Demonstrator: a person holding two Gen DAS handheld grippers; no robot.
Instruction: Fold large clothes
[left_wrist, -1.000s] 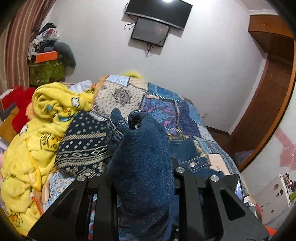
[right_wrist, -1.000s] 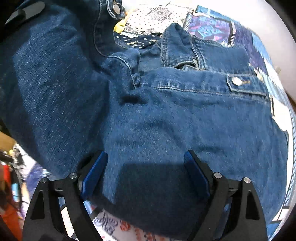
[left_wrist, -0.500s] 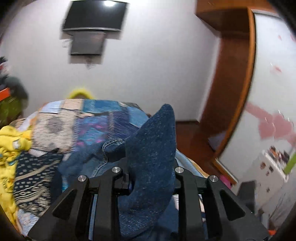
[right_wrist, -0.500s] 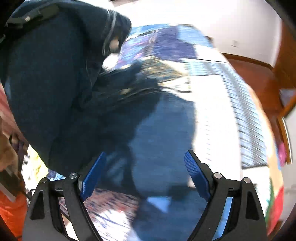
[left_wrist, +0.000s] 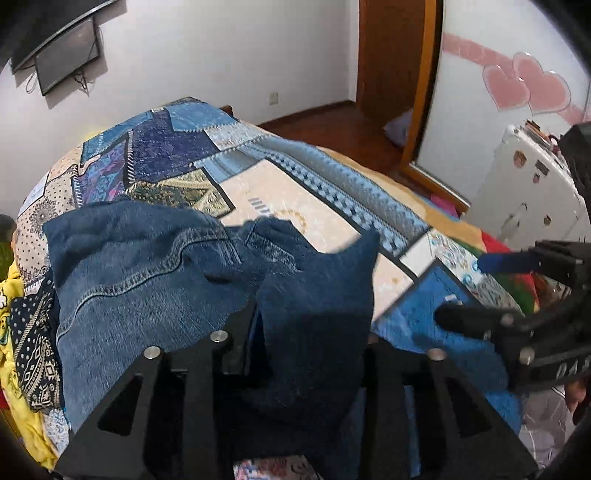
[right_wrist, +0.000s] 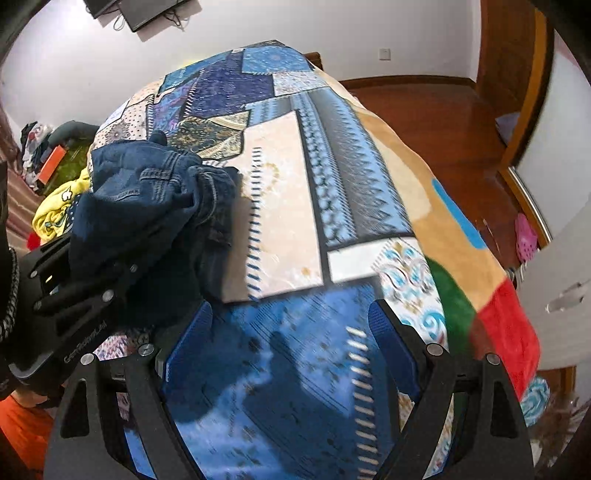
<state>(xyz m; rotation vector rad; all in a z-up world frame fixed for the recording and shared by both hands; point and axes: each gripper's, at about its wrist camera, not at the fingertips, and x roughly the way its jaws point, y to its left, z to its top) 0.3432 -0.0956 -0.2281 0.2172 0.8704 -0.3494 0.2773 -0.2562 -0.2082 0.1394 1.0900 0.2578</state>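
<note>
Denim, heavy and dark blue with pale topstitched seams, makes up the jacket (left_wrist: 140, 280) that lies bunched on the left part of the bed (left_wrist: 295, 199), its bulk spreading leftward and away from the left claw (left_wrist: 310, 332). That claw is clenched on a thick fold of the jacket, a peaked corner of cloth standing up between its black fingers. Beyond the jacket's left edge sits a yellow blanket (left_wrist: 14, 384) and a dark dotted cloth (left_wrist: 29, 347), both soft and rumpled.

Moving right, the bedspread is a flat patchwork print of blue, cream and checked panels, smooth and bare of clothing. Over it hangs the right claw (right_wrist: 291, 343), released, its blue-padded fingers (right_wrist: 388, 347) wide apart and grasping nothing. From this claw the jacket lies to the left and a little ahead, so the left claw is plainly the nearer one; judging by this, the right claw would have to cross leftward to take a second corner before the denim can be spread.
</note>
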